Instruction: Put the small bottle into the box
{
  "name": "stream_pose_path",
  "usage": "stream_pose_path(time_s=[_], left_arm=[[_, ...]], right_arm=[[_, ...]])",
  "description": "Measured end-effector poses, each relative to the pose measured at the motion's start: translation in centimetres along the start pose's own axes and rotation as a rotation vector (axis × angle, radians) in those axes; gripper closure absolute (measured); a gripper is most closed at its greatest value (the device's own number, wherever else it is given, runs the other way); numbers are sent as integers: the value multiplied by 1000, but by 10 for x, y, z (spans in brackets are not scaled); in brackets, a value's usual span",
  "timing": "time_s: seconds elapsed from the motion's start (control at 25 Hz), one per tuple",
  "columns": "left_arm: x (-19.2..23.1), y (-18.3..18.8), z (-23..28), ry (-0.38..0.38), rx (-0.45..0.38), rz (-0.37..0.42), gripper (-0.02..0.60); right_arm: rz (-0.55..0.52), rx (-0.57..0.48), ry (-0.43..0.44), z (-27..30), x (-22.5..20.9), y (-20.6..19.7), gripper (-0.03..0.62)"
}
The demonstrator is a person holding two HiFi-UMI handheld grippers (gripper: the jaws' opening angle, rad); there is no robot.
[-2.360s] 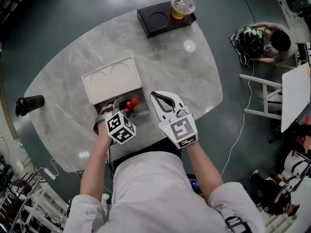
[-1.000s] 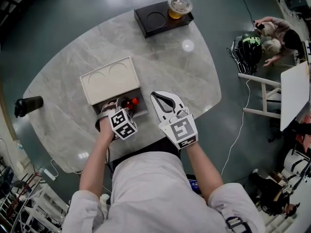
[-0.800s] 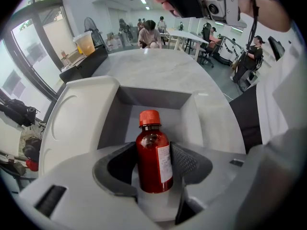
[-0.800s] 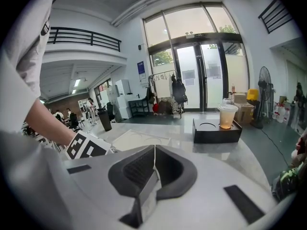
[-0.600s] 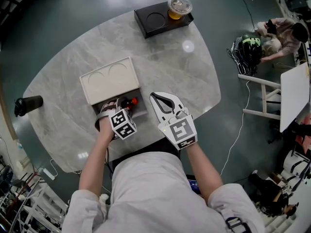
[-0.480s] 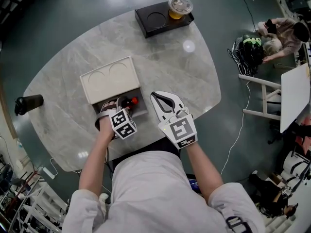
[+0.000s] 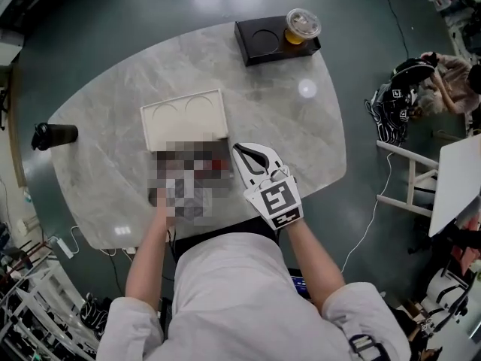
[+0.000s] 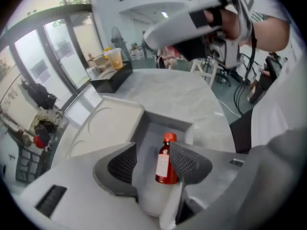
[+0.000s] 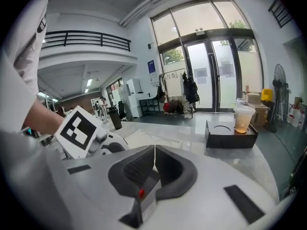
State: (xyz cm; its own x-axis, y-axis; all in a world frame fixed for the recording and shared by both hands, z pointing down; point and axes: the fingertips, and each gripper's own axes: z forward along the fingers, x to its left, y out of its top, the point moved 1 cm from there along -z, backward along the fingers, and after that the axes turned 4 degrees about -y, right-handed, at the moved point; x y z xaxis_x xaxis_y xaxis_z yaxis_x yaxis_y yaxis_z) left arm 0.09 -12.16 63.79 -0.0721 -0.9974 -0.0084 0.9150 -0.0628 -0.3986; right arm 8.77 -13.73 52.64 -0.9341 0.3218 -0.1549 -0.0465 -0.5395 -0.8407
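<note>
In the left gripper view the small red bottle (image 8: 166, 163), orange cap and white label, lies inside the grey open compartment of the box (image 8: 158, 128). My left gripper (image 8: 153, 147) stands open around it, the right pad (image 8: 188, 161) close beside the bottle and the left pad well apart from it. The box's cream lid (image 7: 185, 119) lies just beyond. In the head view a mosaic patch hides the left gripper and the compartment. My right gripper (image 7: 248, 156) is shut on nothing, just right of the box, its pads (image 9: 165, 169) pressed together.
A black cup tray (image 7: 274, 40) holding an iced drink cup (image 7: 302, 25) sits at the far edge of the marble table (image 7: 301, 126). A black flask (image 7: 54, 135) lies at the left edge. People and a white stand are on the floor to the right.
The head view has shifted slightly, and a mosaic now covers the left gripper and bottle, which were over the open compartment before. The right gripper has stayed in place, shut.
</note>
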Motion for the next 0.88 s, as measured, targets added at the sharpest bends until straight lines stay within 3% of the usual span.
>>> stream_pose_path(time_s=[0.12,0.28,0.4,0.48,0.64,0.88], left_arm=[[12,9,-30,85,-128,-196,399],[32,-2,-66,239,-298,-511,534],[32,-30,-88,307,-392,-747,554],[30,-45,-101,335,-447,-850,560],[28,-64,-121,396,-496,-910,560],[19,-69,-165,447,-580,-837,560]], right_arm=[[8,9,35,11,5,1,568],[-28,22,85,28,18,1,569],[-39,31,115,35,35,-2,568],[-47,35,125,39,44,-2,569],[-68,27,132,41,61,0,569],[-104,-60,56,25,88,18,569]])
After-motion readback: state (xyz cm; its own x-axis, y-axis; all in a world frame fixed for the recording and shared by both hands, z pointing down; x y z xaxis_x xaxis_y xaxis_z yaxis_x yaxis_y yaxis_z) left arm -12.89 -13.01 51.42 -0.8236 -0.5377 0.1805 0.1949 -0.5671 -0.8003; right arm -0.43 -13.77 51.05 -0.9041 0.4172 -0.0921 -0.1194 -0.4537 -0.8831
